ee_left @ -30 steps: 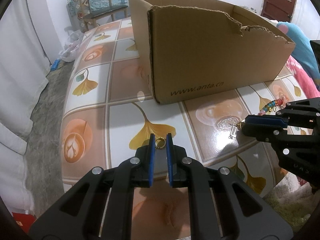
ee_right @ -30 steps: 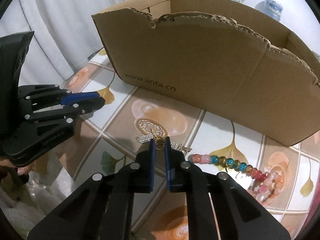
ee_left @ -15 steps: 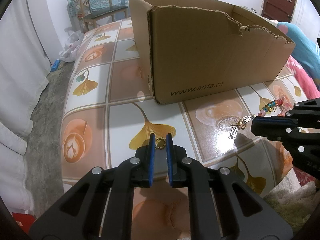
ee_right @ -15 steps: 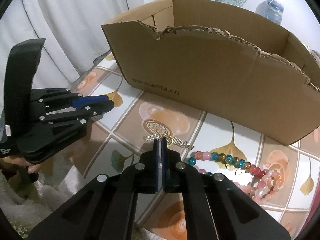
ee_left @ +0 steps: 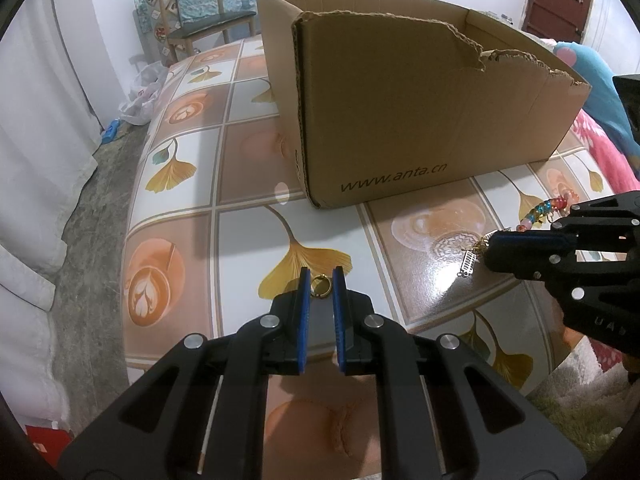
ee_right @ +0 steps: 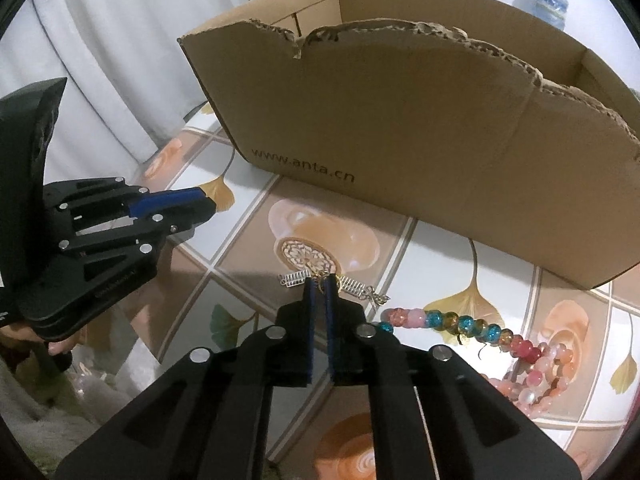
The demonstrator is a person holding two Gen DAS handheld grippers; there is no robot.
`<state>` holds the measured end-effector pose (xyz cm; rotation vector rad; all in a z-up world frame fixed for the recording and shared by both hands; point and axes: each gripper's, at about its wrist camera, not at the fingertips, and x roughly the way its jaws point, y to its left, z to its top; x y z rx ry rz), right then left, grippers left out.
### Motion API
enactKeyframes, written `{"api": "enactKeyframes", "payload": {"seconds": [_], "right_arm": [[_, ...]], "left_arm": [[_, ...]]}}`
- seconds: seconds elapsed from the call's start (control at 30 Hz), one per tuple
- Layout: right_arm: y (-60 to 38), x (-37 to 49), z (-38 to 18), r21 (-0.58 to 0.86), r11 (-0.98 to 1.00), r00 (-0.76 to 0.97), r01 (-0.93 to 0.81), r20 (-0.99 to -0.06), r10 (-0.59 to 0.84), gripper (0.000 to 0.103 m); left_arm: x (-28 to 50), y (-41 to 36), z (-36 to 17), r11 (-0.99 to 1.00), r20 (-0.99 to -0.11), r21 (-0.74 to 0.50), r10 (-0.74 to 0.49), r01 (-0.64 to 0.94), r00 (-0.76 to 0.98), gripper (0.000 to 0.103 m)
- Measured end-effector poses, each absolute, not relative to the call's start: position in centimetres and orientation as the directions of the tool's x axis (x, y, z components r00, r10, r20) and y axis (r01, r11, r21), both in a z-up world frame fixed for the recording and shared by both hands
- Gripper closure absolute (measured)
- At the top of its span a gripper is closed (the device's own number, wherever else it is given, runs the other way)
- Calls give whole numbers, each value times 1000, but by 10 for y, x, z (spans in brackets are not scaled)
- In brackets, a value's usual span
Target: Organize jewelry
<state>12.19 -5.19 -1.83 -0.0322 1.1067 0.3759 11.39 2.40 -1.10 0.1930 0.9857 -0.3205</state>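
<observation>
A small gold ring [ee_left: 316, 293] sits on the tiled table [ee_left: 248, 240], and my left gripper [ee_left: 320, 274] is shut on it at the fingertips. My right gripper [ee_right: 320, 282] is down at a gold and silver earring [ee_right: 354, 286]; its jaws are opening, with the earring's gold loop in the narrow gap between the tips. The silver dangles spread to either side of the fingers. A multicoloured bead bracelet [ee_right: 460, 322] and a pink bead bracelet [ee_right: 536, 376] lie just right of it. The left wrist view shows the right gripper [ee_left: 490, 246] at the earring [ee_left: 467, 264].
A large open cardboard box [ee_left: 420, 100] with torn top edges stands behind both grippers. The table's edge runs along the left, above a concrete floor with a plastic bag [ee_left: 140, 96] and a wooden chair [ee_left: 192, 12]. White curtains hang at the left. A hand [ee_right: 56, 348] holds the left gripper [ee_right: 208, 204].
The right gripper pulled back and shut empty half a second ago; now it has returned to the earring with a small gap around the gold loop. The left gripper kept still on the ring.
</observation>
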Motion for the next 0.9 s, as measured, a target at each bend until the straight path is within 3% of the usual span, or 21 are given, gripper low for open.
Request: {"api": "enactKeyframes", "payload": {"seconds": [0.2, 0.3, 0.9], "right_arm": [[-43, 124, -19, 113, 937, 403, -329, -881, 248, 93], [-41, 124, -20, 91, 939, 410, -331, -883, 230, 98], [-58, 113, -7, 197, 931, 401, -308, -861, 314, 100]], "left_arm": [[114, 24, -11, 937, -841, 15, -178, 350, 512, 93], [113, 24, -11, 937, -841, 15, -177, 350, 512, 93], [114, 25, -11, 936, -839, 16, -179, 352, 515, 93]]}}
